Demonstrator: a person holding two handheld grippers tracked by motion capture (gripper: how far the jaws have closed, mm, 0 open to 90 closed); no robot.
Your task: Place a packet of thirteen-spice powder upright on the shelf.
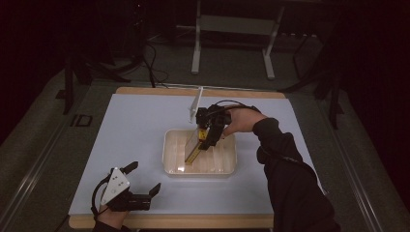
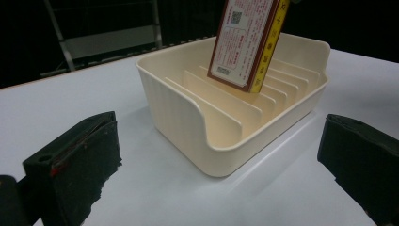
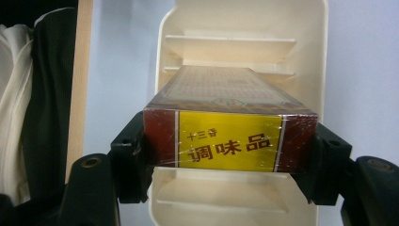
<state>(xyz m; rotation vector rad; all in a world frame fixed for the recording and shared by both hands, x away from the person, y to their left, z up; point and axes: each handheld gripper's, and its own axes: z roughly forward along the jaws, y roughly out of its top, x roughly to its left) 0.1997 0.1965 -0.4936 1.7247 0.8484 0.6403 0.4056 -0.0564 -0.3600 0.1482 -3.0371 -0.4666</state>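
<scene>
Right tool (image 1: pixel 205 140) clamps a seasoning box (image 1: pixel 193 145), tilted, its lower end among the dividers of the cream rack (image 1: pixel 169 145) on the counter (image 1: pixel 135 121). Left tool (image 1: pixel 142 179) rests wide open. Next: likely straighten the box into one slot, then release.

The box (image 3: pixel 229 136) is seen wrapped in glossy clear film over printed cardboard. The cream tray (image 2: pixel 197 127) looks like smooth, slightly shiny plastic. The table sheet (image 1: pixel 140 130) appears matt, its edge (image 1: pixel 169 221) wooden.
</scene>
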